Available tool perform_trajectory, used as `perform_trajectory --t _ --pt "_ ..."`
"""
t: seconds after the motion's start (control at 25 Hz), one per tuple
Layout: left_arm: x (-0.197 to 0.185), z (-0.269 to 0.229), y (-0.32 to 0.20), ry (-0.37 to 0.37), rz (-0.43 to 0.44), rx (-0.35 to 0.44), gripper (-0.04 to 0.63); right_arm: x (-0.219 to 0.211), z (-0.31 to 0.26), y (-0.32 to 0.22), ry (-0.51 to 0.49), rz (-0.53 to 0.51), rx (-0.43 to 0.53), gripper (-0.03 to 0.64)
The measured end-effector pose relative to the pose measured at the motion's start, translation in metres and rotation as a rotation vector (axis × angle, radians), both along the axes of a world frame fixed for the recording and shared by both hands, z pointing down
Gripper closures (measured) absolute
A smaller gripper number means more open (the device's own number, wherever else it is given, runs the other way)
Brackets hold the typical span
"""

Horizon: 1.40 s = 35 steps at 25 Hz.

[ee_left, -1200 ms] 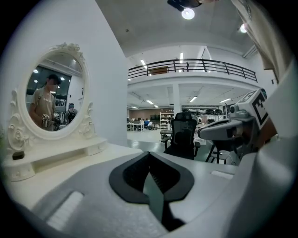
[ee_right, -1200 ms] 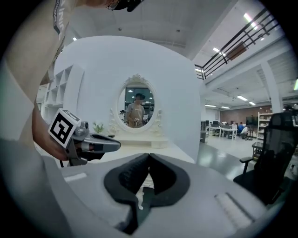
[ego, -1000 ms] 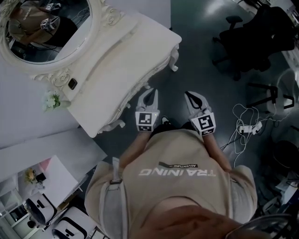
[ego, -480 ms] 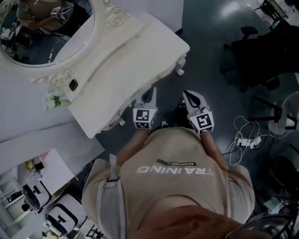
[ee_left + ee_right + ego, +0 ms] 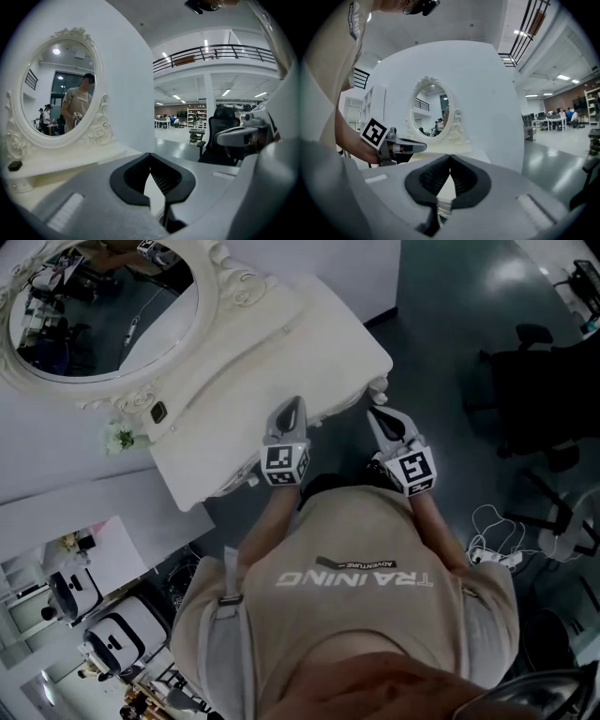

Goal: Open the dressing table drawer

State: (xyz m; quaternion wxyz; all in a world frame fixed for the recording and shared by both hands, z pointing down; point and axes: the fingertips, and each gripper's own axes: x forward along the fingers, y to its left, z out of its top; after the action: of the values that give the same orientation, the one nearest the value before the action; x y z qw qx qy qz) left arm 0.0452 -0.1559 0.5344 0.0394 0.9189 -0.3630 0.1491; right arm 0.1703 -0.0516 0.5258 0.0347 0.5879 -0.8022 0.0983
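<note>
The person stands at the front of the white dressing table (image 5: 281, 343), both forearms reaching forward from the torso, one hand-held gripper in each hand. The two are level and side by side, marker cubes facing up, jaws pointing at the table's front edge.

The left hand-held gripper (image 5: 296, 402) (image 5: 150, 157) is clenched: its dark pads meet at the tips with nothing between them. From above, its tips overlap the front edge of the tabletop (image 5: 328, 324). Ahead and to its left stands the oval mirror (image 5: 56, 86) in its carved frame.

The right hand-held gripper (image 5: 373, 412) (image 5: 450, 158) is likewise clenched and empty, tips touching. It sits near the table's front right corner, with the curved leg (image 5: 379, 387) just ahead of it. In its own view the left hand-held gripper shows off to its left.

The drawer lies just beyond both sets of tips, under the overhanging tabletop edge; its front is hidden from above. An office chair (image 5: 548, 381) stands well off to the right of the right hand-held gripper.
</note>
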Motion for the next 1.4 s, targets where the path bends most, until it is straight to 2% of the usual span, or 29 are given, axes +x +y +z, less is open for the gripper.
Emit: perform_trajectory --t 0.28,0.4,0.72,0.92,1.08,1.24,1.4 --pt "0.015 0.013 -0.021 -0.014 -0.059 -0.038 0.589 0.000 0.010 -0.037 -0.032 -0.124 -0.016 0.614" --pt "0.013 0.028 -0.030 -0.005 -0.095 -0.070 0.589 0.001 0.009 -0.054 -0.002 -0.160 -0.011 0.614" --pt "0.019 0.053 -0.094 -0.003 -0.163 -0.125 0.589 0.017 0.004 -0.116 0.049 -0.217 -0.041 0.614" --pt "0.027 0.062 -0.141 -0.014 -0.154 -0.146 0.588 0.021 0.005 -0.164 0.079 -0.233 -0.060 0.614" --pt "0.026 0.067 -0.179 -0.024 -0.159 -0.138 0.589 0.020 0.012 -0.209 0.100 -0.219 -0.097 0.614" --pt "0.016 0.082 -0.209 -0.043 -0.180 -0.169 0.588 0.015 0.019 -0.243 0.120 -0.218 -0.121 0.614" --pt "0.015 0.098 -0.227 -0.036 -0.215 -0.192 0.588 0.009 0.022 -0.261 0.114 -0.269 -0.143 0.614"
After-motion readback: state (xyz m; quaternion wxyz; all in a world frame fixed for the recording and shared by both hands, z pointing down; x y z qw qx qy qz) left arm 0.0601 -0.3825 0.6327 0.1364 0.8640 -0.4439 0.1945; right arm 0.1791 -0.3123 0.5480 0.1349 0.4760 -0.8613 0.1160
